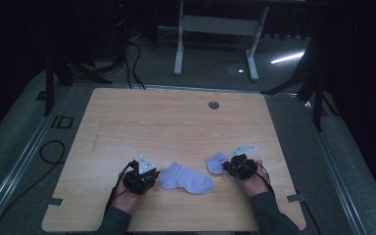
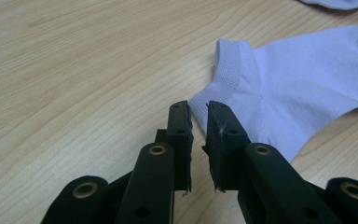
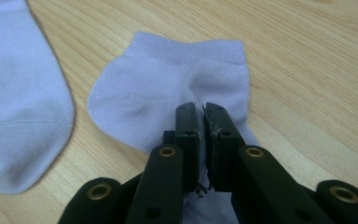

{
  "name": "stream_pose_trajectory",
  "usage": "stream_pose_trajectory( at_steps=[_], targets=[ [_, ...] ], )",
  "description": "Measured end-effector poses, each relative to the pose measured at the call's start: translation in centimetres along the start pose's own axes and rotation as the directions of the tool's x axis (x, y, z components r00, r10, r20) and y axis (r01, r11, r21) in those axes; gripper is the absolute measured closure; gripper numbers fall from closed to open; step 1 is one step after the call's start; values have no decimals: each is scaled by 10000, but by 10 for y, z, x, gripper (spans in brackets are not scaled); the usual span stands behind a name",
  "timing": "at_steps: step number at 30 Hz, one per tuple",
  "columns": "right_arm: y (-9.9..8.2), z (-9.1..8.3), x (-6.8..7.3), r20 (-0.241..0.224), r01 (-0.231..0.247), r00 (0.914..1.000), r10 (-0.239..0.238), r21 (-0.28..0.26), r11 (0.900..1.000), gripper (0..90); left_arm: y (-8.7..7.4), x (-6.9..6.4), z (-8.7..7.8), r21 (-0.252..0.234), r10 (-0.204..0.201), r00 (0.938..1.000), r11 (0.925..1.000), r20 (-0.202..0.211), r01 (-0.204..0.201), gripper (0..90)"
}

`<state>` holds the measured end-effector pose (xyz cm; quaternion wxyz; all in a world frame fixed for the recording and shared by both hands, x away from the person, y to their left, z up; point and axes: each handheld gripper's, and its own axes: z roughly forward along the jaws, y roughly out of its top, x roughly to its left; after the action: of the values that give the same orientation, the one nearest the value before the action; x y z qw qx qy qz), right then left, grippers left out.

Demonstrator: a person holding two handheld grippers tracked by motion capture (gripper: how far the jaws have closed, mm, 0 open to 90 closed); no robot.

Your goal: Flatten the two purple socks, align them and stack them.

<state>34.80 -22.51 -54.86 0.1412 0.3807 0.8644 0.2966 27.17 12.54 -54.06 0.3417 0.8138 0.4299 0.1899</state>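
1. A pale wooden table (image 1: 176, 122) stood in a dark room.
2. The left gripper (image 2: 199, 122), jaws nearly closed with only a slit between and holding nothing, sat at the heel of the left sock (image 1: 186, 178).
3. The right gripper (image 3: 200, 121) pinched the right sock (image 3: 168, 88) mid-fabric.
4. Both socks looked soft, light and limp; the cuffs seemed the best hold.

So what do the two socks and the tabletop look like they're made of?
Both socks: pale lilac knit fabric, probably a cotton blend; fine loops and ribbed cuffs show, matte. Tabletop: light wood-grain surface, likely laminate; the printed-looking grain and smooth, faint sheen suggest it.
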Motion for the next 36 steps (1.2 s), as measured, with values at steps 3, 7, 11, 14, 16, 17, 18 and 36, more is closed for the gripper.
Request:
stream_pose_trajectory(
  at_steps=[3,7,11,14,16,17,18,36],
  targets=[
    [0,-3,0,-5,-30,10000,30,-105,9999,852,-1,0,-2,3,8,10000,10000,-2,-8,792],
    [2,-16,3,-145,-99,9999,91,-534,9985,852,-3,1,-2,39,-12,10000,10000,-15,12,788],
    [7,-28,7,-274,-67,9996,43,-893,9960,852,-4,2,0,143,-46,10000,9999,-33,46,788],
    [12,-36,13,-367,61,9993,-103,-1135,9935,852,-4,2,0,112,-39,10000,9999,-46,39,788],
    [16,-40,18,-487,154,9986,-218,-1289,9915,852,-4,3,0,93,-48,10000,9999,-57,49,788],
    [18,-42,21,-530,190,9982,-265,-1358,9906,852,-4,3,0,86,-53,10000,9999,-56,54,788],
    [18,-42,21,-530,190,9982,-265,-1358,9906,852,-4,3,0,86,-53,10000,9999,-56,54,788],
    [56,-47,89,-1306,1297,9793,-1544,-1803,9750,851,-5,5,2,113,-220,9997,9997,-92,221,787]
  ],
)
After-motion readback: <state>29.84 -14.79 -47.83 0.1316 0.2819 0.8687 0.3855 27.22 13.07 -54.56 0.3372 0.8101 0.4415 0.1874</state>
